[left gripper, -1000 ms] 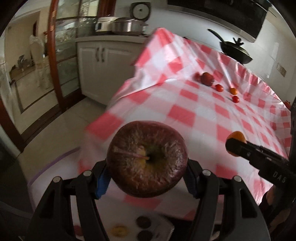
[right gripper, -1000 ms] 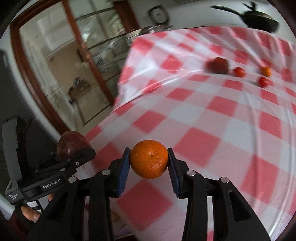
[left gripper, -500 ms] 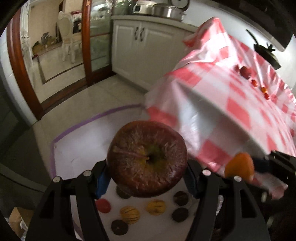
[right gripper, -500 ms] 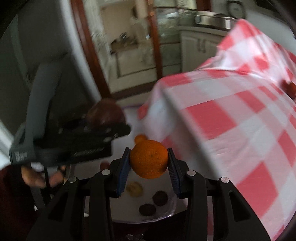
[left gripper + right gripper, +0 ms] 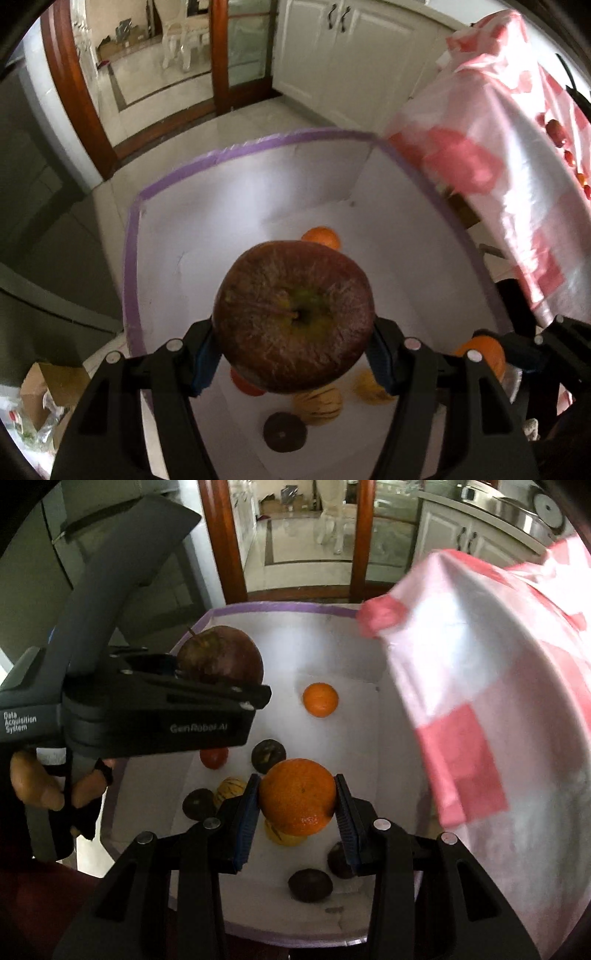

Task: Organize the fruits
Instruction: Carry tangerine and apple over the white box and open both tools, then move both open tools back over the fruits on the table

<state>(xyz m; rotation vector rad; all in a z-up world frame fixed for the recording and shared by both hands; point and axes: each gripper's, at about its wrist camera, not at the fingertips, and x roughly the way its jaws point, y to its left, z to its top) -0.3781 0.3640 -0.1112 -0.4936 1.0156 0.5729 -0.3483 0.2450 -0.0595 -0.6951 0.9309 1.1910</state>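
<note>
Both hands hang over a white bin [image 5: 332, 642] with a purple rim that stands on the floor beside the table, and each carries fruit. The left gripper [image 5: 295, 354] has its fingers [image 5: 202, 356] clamped on a large dark red apple [image 5: 293, 317], stem end facing the camera; the right gripper [image 5: 297, 812] has its fingers [image 5: 246, 814] clenched on an orange [image 5: 297, 801]. What the coming move turns on is that the bin floor lies straight below both loads, along the line the fingers point, so a release should need only a lowering and an opening of the fingers. In the right wrist view the apple sits toward the bin's far left corner and the held orange nearer the near edge. Already on the bin floor are a second orange [image 5: 320, 699] near the far wall, a small red fruit [image 5: 213, 757], striped yellow fruits [image 5: 231, 788] and several dark round fruits [image 5: 268, 755]; what kind the dark ones are is hard to tell. The crowded near part leaves less open floor than the far part, so the orange may land on other fruit and roll. The table's red and white checked cloth [image 5: 480, 701] hangs over the bin's right edge, with a few small fruits [image 5: 556, 129] left on the tabletop. Beyond are pale floor tiles, white cabinets and a wood-framed glass door.
</note>
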